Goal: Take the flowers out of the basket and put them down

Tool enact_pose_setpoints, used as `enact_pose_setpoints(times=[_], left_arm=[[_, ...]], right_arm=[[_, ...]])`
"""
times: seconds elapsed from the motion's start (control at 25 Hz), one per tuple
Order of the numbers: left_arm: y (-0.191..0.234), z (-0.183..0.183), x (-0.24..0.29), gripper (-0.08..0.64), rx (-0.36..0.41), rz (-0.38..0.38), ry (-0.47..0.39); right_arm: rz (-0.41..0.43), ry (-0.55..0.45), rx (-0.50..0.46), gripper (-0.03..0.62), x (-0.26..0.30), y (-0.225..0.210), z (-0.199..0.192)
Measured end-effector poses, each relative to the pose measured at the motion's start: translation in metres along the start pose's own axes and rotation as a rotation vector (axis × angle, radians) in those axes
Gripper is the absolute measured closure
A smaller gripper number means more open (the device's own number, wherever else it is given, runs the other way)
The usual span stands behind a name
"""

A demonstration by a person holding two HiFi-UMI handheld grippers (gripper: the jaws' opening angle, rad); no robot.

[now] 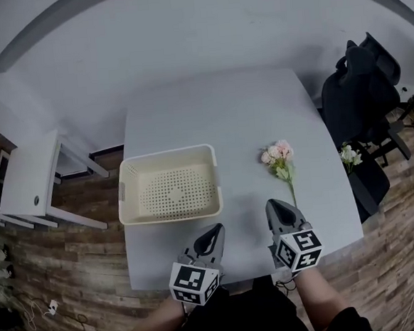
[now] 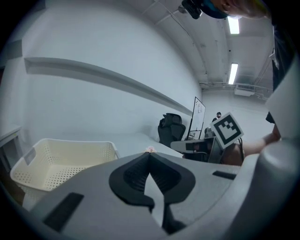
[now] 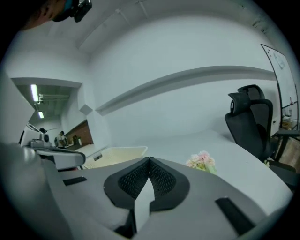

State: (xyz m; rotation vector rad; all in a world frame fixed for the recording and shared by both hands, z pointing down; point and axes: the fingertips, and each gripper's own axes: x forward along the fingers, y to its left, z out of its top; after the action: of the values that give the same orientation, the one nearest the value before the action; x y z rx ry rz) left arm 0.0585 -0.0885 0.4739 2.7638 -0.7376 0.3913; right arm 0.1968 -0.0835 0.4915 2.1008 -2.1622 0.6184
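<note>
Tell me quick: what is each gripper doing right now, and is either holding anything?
Left gripper: shut, nothing between the jaws.
Right gripper: shut, empty; the flowers lie on the table just ahead of it.

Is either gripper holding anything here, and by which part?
Nothing is held. The left gripper and right gripper are both shut on nothing; the flowers lie on the table beside the basket.

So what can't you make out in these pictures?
Pink flowers: right gripper view, stem hidden behind the right gripper; left gripper view, a mere speck over the left gripper.
Basket: right gripper view, bottom hidden by that gripper.
White flowers: head view, too small to tell whether they lie on the table.
</note>
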Motion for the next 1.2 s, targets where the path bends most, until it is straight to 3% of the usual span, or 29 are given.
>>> enact_pose_setpoints(times=[0.2, 0.44, 1.2], left_arm=[[0.012, 0.010, -0.032, 0.554, -0.003, 0.009, -0.037], [0.026, 0.005, -0.065, 0.554, -0.012, 0.007, -0.038], [0.049, -0.013, -0.100, 0.554, -0.034, -0.007, -0.021]], right_arm=[[0.108, -0.039, -0.063, 0.571, -0.014, 0.075, 0.018], [0.150, -0.056, -0.066, 0.571, -0.028, 0.131, 0.015], [0.118, -0.004, -0.068, 0.571, -0.033, 0.176, -0.015]])
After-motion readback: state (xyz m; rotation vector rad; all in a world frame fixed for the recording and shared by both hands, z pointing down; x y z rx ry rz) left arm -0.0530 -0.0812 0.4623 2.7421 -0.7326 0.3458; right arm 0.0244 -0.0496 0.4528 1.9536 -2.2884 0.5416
